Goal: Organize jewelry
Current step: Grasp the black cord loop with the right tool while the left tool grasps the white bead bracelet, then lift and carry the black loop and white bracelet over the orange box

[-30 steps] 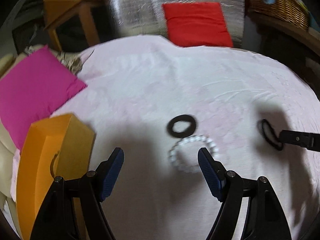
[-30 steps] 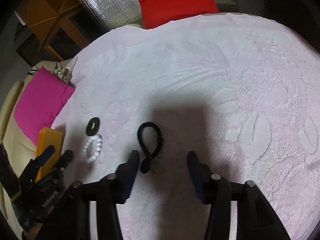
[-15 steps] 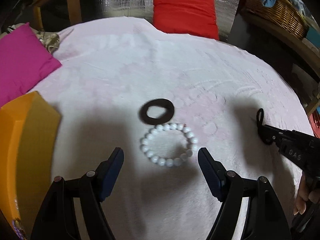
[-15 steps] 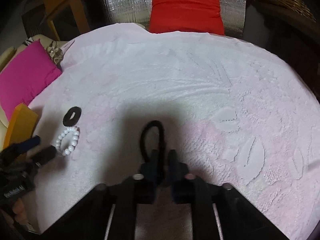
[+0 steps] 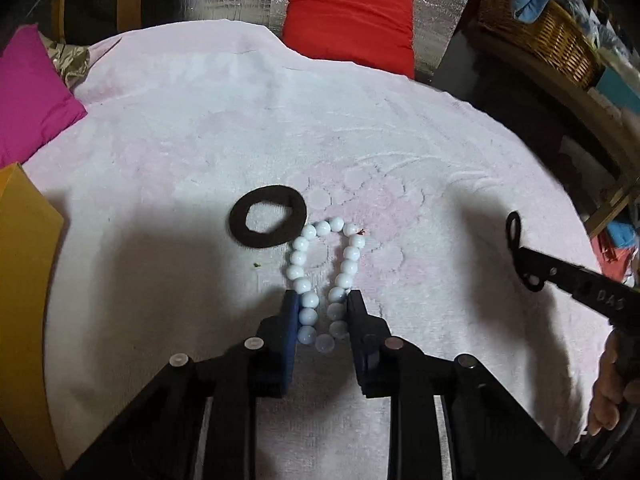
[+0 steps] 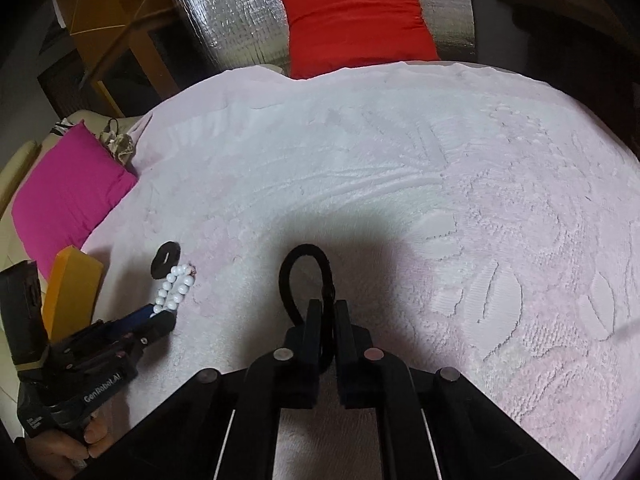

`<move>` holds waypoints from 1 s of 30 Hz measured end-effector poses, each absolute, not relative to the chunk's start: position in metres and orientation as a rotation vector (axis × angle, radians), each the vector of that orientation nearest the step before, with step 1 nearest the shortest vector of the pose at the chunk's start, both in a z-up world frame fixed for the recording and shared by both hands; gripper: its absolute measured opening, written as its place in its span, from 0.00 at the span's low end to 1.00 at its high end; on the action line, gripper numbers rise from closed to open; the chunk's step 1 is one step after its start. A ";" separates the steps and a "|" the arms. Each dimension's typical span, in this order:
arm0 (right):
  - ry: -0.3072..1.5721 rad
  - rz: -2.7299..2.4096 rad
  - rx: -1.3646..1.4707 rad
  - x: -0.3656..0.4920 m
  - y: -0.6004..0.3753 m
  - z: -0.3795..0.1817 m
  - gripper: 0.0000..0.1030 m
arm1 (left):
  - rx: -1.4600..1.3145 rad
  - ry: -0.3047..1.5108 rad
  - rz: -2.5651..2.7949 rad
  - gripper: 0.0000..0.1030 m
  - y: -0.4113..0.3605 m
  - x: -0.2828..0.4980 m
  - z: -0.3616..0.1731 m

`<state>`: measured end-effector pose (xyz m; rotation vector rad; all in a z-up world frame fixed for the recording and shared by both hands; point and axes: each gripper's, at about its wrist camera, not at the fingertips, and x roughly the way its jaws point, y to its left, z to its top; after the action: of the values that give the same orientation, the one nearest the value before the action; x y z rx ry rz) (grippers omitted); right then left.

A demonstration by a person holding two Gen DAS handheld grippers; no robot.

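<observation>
My left tool squeezes one white bead bracelet into a long oval pointing away from me. My right tool pinches one black cord loop, also lengthwise; one black ring lies flat.

My left tool: black frame, blue pads, silver rivets. Right tool: all black. Bare-skinned fingers behind it.

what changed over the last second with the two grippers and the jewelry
The left gripper closed on the white bead bracelet, squeezing its round loop into a narrow oval. The right gripper closed on the black cord loop. The flat black ring and orange box stayed put.
</observation>
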<state>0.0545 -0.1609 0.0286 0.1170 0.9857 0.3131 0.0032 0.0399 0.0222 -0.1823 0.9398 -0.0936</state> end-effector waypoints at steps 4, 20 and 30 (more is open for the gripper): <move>0.996 0.307 0.110 0.054 -0.159 0.030 0.06 | -0.170 0.929 -0.110 0.19 0.034 -0.002 0.027; 0.977 0.294 0.077 0.039 -0.170 0.038 0.06 | -0.039 0.877 -0.134 0.09 -0.010 -0.025 0.045; 0.979 0.294 0.062 0.037 -0.169 0.038 0.06 | -0.021 0.880 -0.118 0.09 -0.011 -0.024 0.045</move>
<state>0.0373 -0.1693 0.0381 0.0615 0.9786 0.2940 -0.0236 -0.0113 0.0446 -0.0214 0.8797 -0.1181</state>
